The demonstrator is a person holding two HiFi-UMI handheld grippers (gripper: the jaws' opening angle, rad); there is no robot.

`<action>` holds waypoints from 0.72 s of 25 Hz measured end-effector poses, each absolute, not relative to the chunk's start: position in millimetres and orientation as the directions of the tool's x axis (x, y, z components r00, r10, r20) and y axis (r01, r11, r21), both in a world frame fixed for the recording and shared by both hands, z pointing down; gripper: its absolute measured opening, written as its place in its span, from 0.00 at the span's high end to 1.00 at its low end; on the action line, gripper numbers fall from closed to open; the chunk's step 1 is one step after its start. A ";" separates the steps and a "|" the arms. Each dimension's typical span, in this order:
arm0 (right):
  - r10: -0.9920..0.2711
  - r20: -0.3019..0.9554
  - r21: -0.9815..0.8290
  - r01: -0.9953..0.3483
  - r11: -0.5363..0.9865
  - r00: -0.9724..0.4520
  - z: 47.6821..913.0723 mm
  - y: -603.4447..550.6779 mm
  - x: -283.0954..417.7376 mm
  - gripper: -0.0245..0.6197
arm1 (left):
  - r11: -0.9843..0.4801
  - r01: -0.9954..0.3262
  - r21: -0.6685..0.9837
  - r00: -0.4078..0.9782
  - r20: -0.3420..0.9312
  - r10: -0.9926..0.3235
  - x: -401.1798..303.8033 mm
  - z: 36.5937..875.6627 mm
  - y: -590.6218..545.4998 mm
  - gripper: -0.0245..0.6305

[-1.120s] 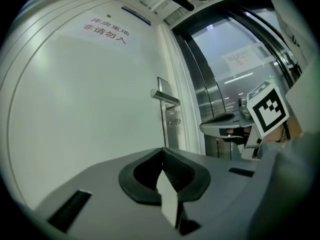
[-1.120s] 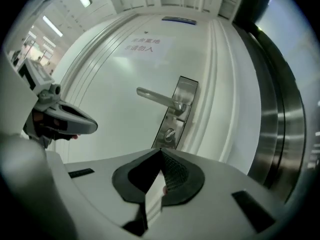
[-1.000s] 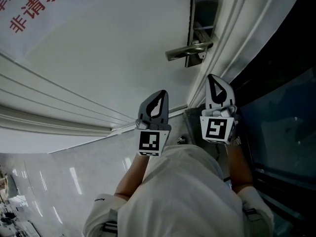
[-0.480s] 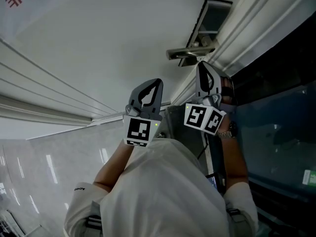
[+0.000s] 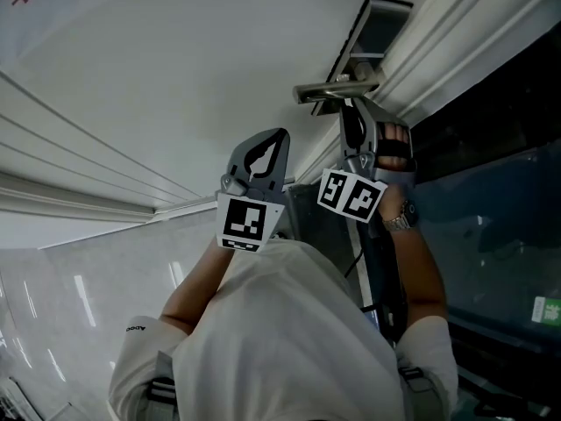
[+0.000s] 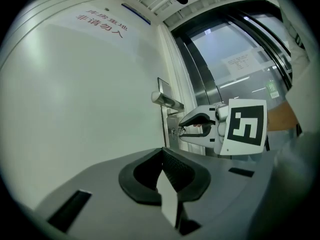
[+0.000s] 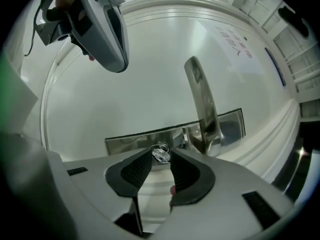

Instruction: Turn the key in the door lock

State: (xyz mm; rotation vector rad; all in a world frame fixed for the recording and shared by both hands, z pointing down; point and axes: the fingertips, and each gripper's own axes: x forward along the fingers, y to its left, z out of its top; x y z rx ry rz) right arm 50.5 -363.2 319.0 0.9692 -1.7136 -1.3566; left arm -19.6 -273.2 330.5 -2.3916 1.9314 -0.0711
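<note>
White door [image 5: 175, 77] | right claw [image 7: 161, 160] just opening, key [image 7: 160, 153] between its tips | left claw [image 6: 163, 156] closed, empty

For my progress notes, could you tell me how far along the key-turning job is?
Done: the right hand-held gripper is at the lock plate, its jaws just opened, straddling the key. In hand: taking hold of the key; pads not pressing yet. Left: the turn itself.

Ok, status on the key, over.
Left gripper shut, empty. Right gripper jaws just opened, key between them, ungripped. Door handle alongside, not blocking.
</note>
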 end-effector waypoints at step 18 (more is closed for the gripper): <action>-0.913 0.065 0.959 -0.228 0.169 -0.404 318.4 -380.6 46.2 0.94 | -0.209 -0.975 -0.079 0.209 0.011 -0.978 -22.9 336.7 -280.5 0.95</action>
